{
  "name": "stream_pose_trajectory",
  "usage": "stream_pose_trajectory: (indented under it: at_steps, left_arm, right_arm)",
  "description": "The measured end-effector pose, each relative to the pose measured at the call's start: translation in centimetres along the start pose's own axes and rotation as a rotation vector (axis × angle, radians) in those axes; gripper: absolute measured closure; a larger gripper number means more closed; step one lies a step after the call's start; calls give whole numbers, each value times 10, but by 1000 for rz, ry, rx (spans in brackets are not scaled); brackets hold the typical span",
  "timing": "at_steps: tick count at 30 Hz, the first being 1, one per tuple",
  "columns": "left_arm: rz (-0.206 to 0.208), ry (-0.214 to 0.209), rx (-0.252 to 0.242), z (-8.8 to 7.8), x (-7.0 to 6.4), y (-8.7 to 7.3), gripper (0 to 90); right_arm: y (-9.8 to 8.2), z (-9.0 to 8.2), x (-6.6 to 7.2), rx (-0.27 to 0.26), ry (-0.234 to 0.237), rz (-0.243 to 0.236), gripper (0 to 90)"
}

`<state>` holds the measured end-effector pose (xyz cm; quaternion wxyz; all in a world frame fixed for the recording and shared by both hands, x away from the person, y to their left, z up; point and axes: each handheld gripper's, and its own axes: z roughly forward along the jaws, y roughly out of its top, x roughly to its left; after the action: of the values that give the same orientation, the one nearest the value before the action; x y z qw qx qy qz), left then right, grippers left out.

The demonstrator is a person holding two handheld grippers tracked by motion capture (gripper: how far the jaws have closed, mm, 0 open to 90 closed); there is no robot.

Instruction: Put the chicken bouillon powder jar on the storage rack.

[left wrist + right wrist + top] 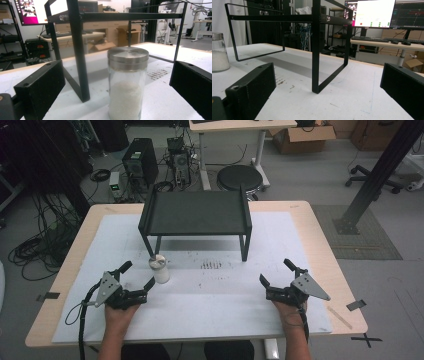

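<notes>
A: Status of the pick?

B: Not yet started. My left gripper (139,276) stands with its jaws fully spread, and the jar (160,269) sits between them, untouched by either pad. Nothing is held. The jar stands upright on the white mat (220,315), just beside the front left leg of the black rack (195,213).

A: And the other tool?

B: My right gripper (276,272) is also wide open and empty, resting on the mat well apart from the jar, off the rack's right side.

A: What remains?

B: By my judgement, everything: close on the jar, lift it, place it. The rack's top is bare.

A: Inventory?

B: One jar with a metal lid, part filled with white grains. One rack. Two grippers.
</notes>
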<state>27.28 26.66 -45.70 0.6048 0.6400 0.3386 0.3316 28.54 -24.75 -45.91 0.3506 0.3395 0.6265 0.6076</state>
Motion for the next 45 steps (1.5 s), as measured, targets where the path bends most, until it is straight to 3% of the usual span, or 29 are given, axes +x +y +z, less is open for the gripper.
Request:
stream_pose_trajectory:
  at_steps: [12,28,38,45]
  left_arm:
    - [12,1,2,0,-1,0,7]
    - [-19,1,-4,0,2,0,3]
    - [-11,-17,0,-4,3,3,5]
    - [-12,-64,24,-5,0,8,2]
  right_arm:
    - [0,0,0,-2,3,-3,0]
    - [0,-1,1,-12,8,-11,0]
    - [0,-1,1,-13,9,-14,0]
    - [0,-1,0,-12,12,-9,0]
